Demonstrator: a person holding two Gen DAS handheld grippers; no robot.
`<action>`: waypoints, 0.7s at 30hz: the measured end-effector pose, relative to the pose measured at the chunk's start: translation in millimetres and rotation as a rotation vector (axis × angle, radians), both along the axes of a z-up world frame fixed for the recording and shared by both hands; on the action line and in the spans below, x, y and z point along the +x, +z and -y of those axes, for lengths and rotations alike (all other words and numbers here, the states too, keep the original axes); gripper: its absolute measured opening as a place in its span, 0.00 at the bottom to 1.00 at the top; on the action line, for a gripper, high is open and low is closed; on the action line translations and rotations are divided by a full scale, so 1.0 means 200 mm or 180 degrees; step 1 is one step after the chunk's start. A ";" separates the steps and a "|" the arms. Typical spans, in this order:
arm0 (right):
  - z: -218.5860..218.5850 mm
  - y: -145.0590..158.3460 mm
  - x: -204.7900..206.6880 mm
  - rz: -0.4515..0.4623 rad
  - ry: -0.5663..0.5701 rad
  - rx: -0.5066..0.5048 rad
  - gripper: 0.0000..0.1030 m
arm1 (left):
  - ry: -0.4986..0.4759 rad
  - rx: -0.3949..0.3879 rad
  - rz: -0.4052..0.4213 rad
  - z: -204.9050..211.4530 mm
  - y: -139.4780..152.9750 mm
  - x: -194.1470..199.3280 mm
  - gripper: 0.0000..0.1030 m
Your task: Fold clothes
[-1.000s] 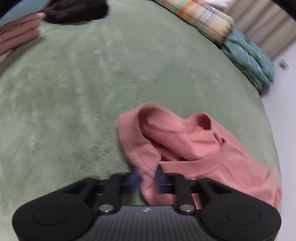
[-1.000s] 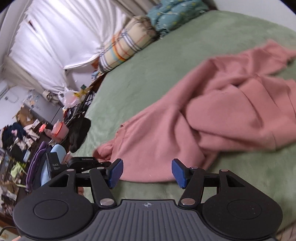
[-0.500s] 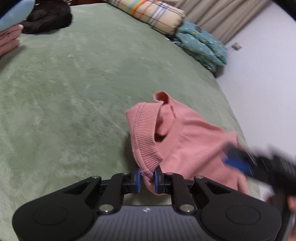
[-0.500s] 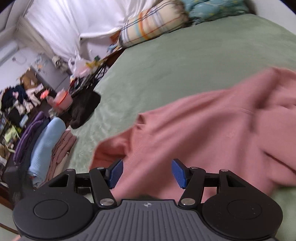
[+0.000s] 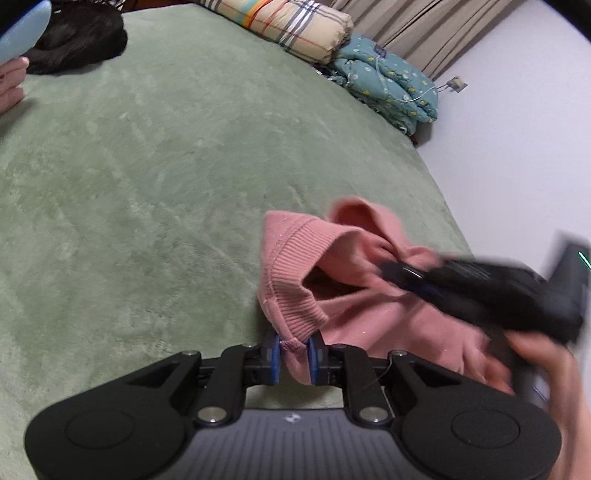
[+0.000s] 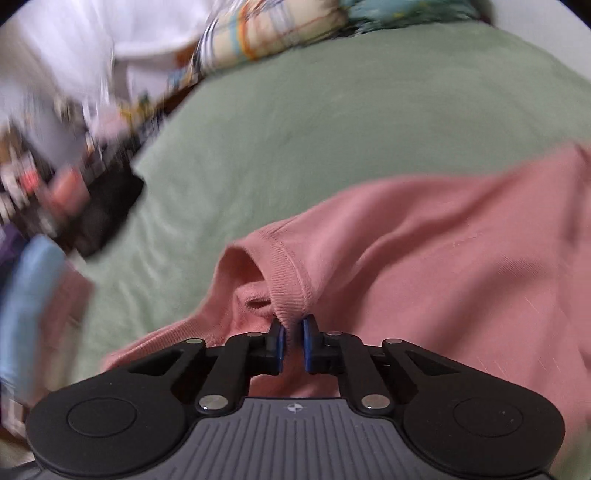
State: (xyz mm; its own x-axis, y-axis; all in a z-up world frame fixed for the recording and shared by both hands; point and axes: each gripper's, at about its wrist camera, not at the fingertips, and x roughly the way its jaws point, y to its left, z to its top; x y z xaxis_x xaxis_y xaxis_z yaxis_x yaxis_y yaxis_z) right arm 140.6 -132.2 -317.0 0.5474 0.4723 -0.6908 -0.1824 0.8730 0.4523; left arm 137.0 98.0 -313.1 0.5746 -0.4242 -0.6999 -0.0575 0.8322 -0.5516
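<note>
My left gripper pinches the pink sweater's ribbed hem; my right gripper, at three o'clock from it, clamps another ribbed edge above the green blanket.

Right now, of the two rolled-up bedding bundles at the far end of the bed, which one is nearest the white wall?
The teal patterned quilt sits at the bed's corner beside the white wall. The striped plaid quilt lies on its other side, farther from that wall.
</note>
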 end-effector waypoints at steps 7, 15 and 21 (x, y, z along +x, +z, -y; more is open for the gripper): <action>0.00 -0.03 -0.13 -0.0080 0.0186 0.0253 0.02 | 0.0018 0.0032 -0.0080 0.06 -0.02 0.06 0.19; 0.00 -0.07 -0.27 -0.0172 0.0400 0.0543 0.02 | 0.0021 -0.0331 -0.0377 0.05 -0.03 0.07 0.58; -0.12 -0.04 -0.36 -0.0156 0.0585 0.0649 0.02 | 0.0027 -0.0986 -0.0864 -0.01 -0.15 0.02 0.58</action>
